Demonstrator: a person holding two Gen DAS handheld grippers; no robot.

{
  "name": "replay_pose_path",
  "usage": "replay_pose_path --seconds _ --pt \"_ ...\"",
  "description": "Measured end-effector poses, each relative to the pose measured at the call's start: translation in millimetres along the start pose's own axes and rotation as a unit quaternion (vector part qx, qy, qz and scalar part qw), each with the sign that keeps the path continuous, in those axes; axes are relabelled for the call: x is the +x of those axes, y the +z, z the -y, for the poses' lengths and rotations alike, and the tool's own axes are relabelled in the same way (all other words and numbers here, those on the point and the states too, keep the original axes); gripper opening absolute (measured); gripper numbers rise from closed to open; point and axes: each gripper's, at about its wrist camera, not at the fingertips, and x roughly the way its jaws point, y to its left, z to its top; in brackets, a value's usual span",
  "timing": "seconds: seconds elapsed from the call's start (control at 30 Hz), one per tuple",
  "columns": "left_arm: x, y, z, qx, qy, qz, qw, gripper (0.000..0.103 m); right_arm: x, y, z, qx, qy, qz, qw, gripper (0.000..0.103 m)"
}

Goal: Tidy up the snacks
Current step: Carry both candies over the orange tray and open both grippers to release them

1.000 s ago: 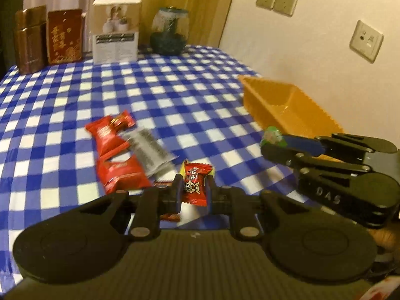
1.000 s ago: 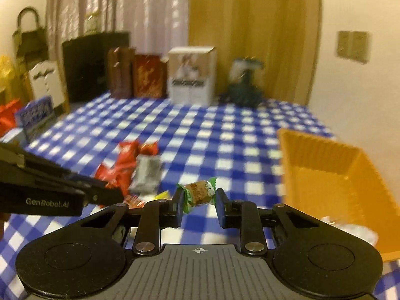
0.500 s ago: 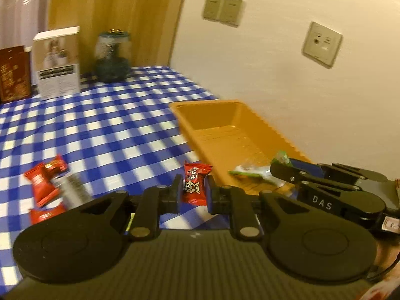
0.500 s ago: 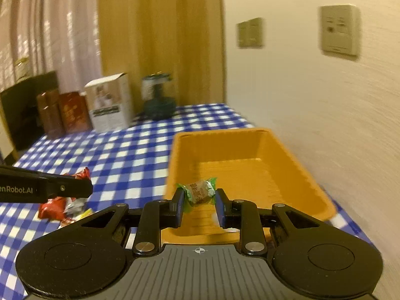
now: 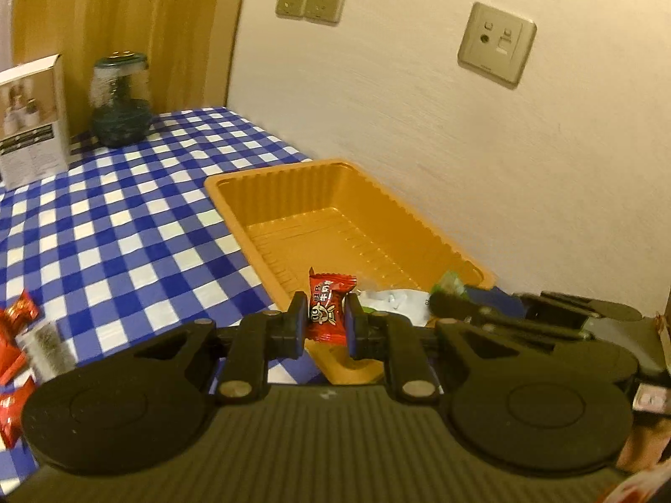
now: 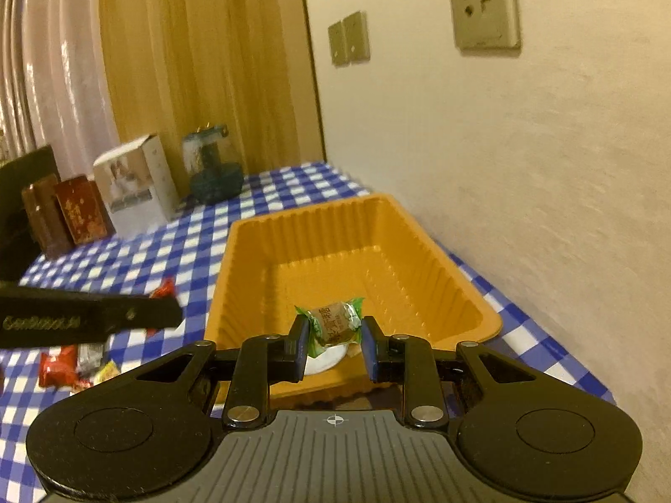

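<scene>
Left wrist view: the left gripper (image 5: pixel 326 322) is pinching a red candy (image 5: pixel 328 310) upright between its pads, hanging over the near left corner of the orange tray (image 5: pixel 335 201). The tray is lying on the blue checked tablecloth (image 5: pixel 126 226), close beside the wall. Something white (image 5: pixel 392 296), too blurred to name, is lying in the tray's near end, just right of the red candy. The right gripper (image 5: pixel 440 295) is poking in from the right over the tray's near right corner, with a bit of green wrapper (image 5: pixel 451 281) showing at its tip. More red snacks (image 5: pixel 14 335) and a silver packet (image 5: pixel 48 350) are sitting on the cloth well left of the tray. A glass jar (image 5: pixel 120 98) and a white box (image 5: pixel 31 119) are standing beyond the tray's far end. Right wrist view: the right gripper (image 6: pixel 333 337) is clamping a green-wrapped candy (image 6: pixel 335 322) between its pads, over the near end of the tray (image 6: pixel 260 251); a white item (image 6: pixel 325 358) is lying on the tray floor right under it. The left gripper (image 6: pixel 167 314) is reaching in from the left, just beside the tray's left rim, with a red wrapper end (image 6: pixel 163 289) showing behind it. Loose snacks (image 6: pixel 63 366) are lying on the cloth left of the tray. Brown and red boxes (image 6: pixel 71 213), the white box (image 6: pixel 134 186) and the jar (image 6: pixel 211 165) are standing past the tray's far end.
</scene>
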Motion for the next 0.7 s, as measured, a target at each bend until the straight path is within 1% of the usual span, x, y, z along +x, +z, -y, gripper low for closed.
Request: replay_pose_path --seconds 0.13,0.23,0.4,0.57,0.7 --pt "13 3 -2 0.006 -0.001 -0.007 1.0000 0.016 17 -2 -4 0.001 0.002 -0.022 1.000 0.027" --pt "20 5 -7 0.001 -0.004 -0.012 0.9999 0.016 28 0 -2 0.005 0.001 -0.029 1.000 0.027" --pt "31 10 -11 -0.003 -0.006 -0.016 0.9998 0.016 35 2 1 0.014 -0.005 -0.032 0.999 0.027" --pt "43 17 -8 0.010 -0.011 -0.016 0.9998 0.016 41 4 -3 0.003 -0.011 -0.037 0.999 0.027" --pt "54 18 -7 0.014 -0.015 -0.021 0.9996 0.016 44 4 0 0.009 -0.016 -0.037 0.999 0.027"
